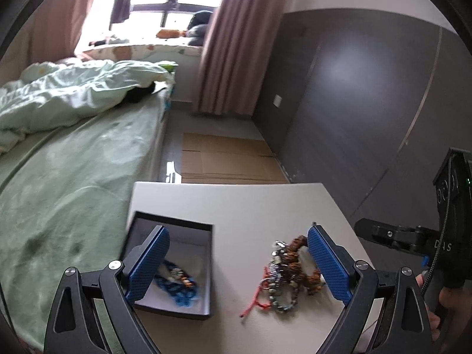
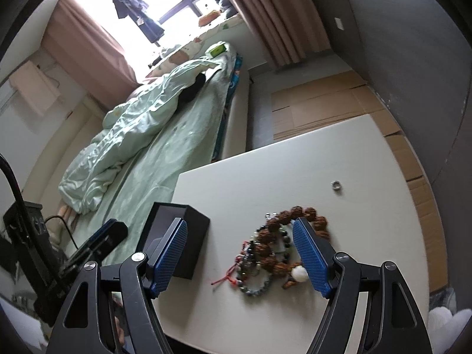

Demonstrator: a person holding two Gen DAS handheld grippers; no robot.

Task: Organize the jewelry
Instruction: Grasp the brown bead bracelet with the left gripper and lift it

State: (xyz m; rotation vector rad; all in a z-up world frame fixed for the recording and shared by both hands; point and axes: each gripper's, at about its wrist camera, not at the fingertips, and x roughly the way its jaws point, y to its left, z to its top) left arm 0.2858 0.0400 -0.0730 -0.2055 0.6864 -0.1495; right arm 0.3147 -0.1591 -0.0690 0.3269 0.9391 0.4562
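A black jewelry box (image 1: 174, 268) stands open on the white table (image 1: 244, 206), holding a blue beaded bracelet (image 1: 177, 287). Right of it lies a tangled pile of bracelets (image 1: 287, 274): brown seed beads, grey beads, a red cord. My left gripper (image 1: 239, 265) is open and empty, hovering above the table between box and pile. In the right wrist view the box (image 2: 180, 239) is at left, the pile (image 2: 274, 250) in the middle, and a small silver ring (image 2: 335, 185) lies apart behind it. My right gripper (image 2: 240, 256) is open and empty above the pile.
A bed with a green sheet and crumpled duvet (image 1: 67, 135) borders the table's left side. Flattened cardboard (image 1: 224, 159) lies on the floor beyond the table. A dark grey wall (image 1: 368, 94) runs along the right. The right gripper's body (image 1: 442, 230) shows at the right edge.
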